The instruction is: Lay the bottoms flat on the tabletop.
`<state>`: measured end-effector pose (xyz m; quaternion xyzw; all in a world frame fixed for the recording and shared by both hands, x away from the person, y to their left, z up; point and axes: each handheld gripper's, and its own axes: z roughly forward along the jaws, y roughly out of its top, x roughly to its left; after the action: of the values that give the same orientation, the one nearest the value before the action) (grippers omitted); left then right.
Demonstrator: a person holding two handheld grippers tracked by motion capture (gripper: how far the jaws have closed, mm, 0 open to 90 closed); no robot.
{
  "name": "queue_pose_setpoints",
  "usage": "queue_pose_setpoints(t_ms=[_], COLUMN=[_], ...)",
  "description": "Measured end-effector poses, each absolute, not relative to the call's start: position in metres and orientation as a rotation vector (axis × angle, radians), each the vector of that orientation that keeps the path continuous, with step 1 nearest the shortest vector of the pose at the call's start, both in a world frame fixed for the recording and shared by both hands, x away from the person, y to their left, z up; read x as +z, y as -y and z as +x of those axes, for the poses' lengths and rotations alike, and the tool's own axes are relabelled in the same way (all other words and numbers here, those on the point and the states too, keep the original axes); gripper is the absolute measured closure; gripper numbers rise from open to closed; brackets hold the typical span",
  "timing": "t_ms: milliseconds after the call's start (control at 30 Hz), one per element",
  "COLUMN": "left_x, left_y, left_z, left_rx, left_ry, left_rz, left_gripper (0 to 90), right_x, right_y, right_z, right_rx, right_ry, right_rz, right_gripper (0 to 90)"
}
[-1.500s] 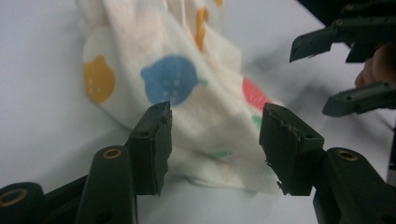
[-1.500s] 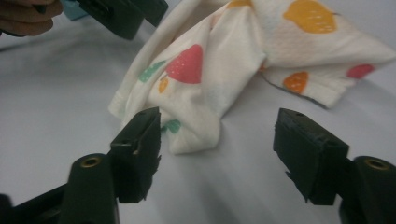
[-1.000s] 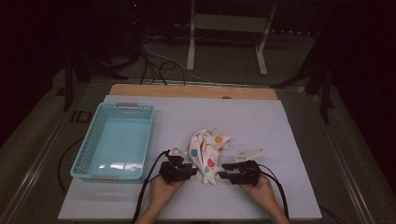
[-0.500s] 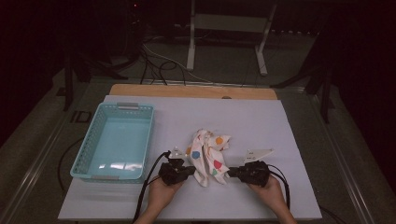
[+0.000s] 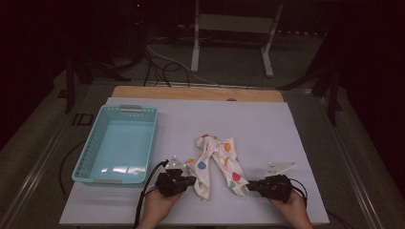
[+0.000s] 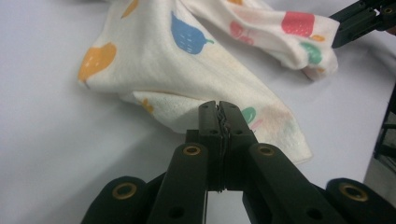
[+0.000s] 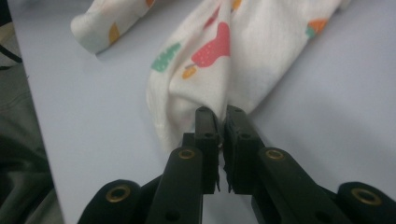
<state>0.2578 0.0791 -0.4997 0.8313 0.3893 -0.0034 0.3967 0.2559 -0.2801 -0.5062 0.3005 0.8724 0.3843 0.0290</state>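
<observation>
A white cloth (image 5: 213, 160) printed with coloured fruit lies on the white table (image 5: 286, 133), spread in an upside-down V. My left gripper (image 5: 192, 181) is shut on the cloth's near left end; in the left gripper view the jaws (image 6: 219, 110) pinch the cloth's (image 6: 187, 70) edge. My right gripper (image 5: 250, 185) holds the near right end. In the right gripper view its jaws (image 7: 219, 115) have just been closing and now clamp a fold of the cloth (image 7: 261, 56). Both hands rest near the table's front edge.
A light blue plastic basket (image 5: 109, 177) stands empty at the left of the table. A wooden strip (image 5: 196, 93) runs along the far edge. Behind it are metal stand legs (image 5: 195, 47) and cables on a dark floor.
The two hands have moved apart, the right one farther to the right. The cloth, bunched between the grippers before, is now pulled out into two spread ends.
</observation>
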Motion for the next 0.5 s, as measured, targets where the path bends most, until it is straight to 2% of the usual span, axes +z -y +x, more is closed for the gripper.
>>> queue_pose_setpoints(t_ms=[100, 300, 500], left_x=[-0.501, -0.49, -0.485], left_y=[-0.081, -0.083, -0.081], left_z=[0.256, 0.259, 0.273], left_rx=[-0.016, 0.013, 0.052], left_ry=[-0.985, -0.963, -0.952], left_rz=[2.109, 2.08, 2.031], left_gripper=[89.0, 71.6, 62.3], right_x=[-0.51, -0.501, -0.492], right_y=[0.285, 0.288, 0.285], right_z=[0.252, 0.255, 0.268], right_rx=[1.206, 1.333, 1.409], right_ry=[-2.692, -2.624, -2.563], right_rz=[0.948, 0.969, 0.947], right_gripper=[83.2, 66.9, 60.3])
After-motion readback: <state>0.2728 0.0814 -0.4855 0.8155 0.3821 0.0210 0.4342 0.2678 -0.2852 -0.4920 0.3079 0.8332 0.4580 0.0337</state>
